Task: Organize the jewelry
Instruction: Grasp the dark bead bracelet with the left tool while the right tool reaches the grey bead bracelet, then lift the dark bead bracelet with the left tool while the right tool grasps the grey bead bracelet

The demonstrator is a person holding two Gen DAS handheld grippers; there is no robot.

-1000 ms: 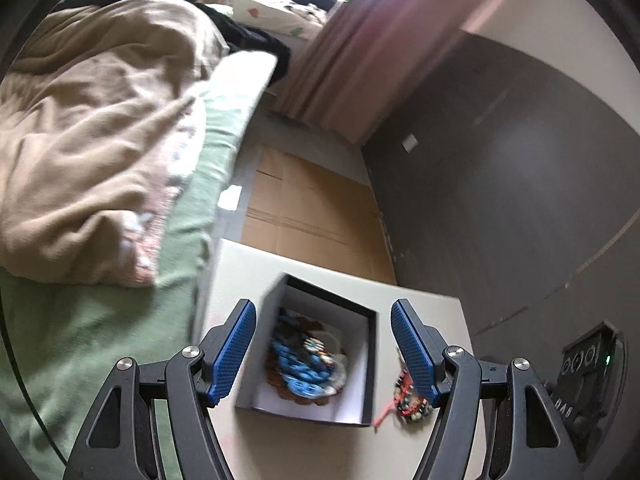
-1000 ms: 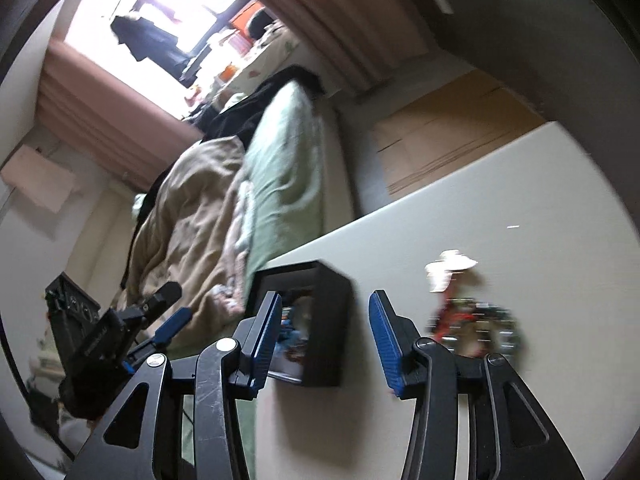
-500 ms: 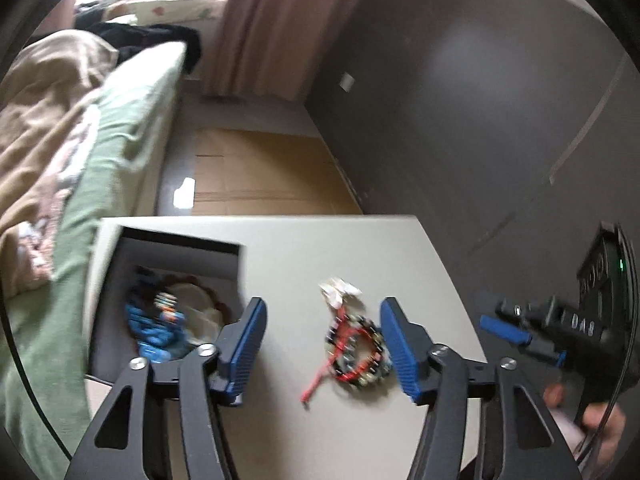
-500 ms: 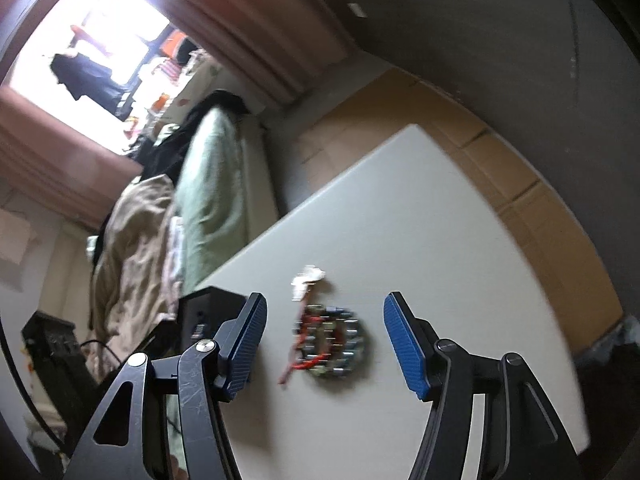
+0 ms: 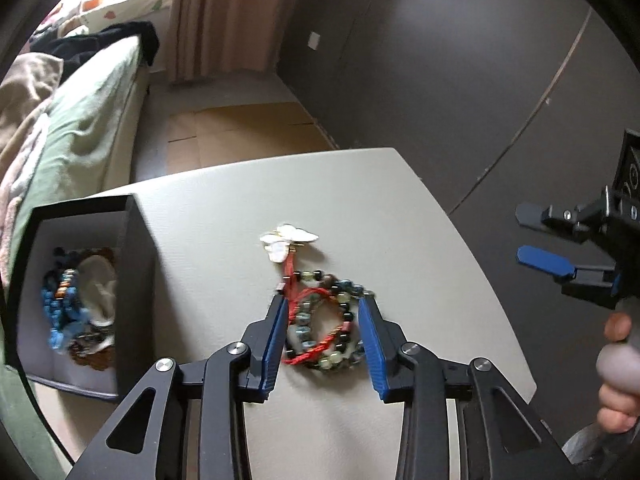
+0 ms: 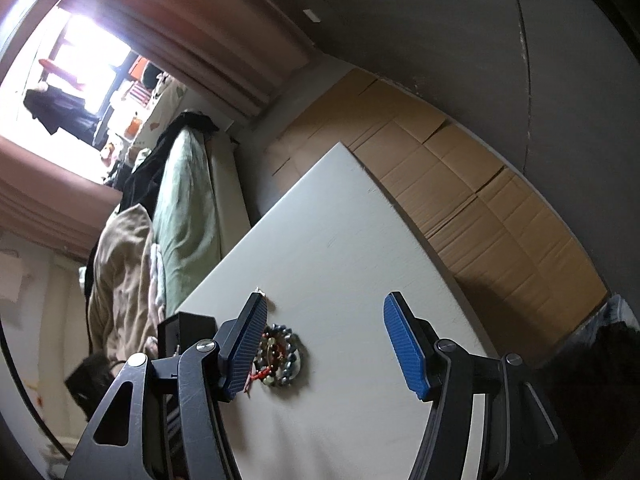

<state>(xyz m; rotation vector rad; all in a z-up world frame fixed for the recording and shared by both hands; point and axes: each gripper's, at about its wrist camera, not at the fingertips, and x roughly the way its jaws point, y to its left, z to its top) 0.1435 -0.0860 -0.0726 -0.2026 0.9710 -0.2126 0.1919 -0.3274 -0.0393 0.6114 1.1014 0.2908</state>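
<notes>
Left wrist view, lower centre: the left gripper, its ribbed blue pads closing, brackets a coil of beaded bracelets with red cord on the matte pale table; whether the pads press it cannot be told. A second ago the black box sat between wider jaws. Left of frame: that square black box, white-lined, holds blue bead strands and brown beads. Right edge: the right gripper, jaws parted and empty, with a hand. Right wrist view, lower left: the bracelets lie beside its left pad. Beyond: flattened cardboard.
</notes>
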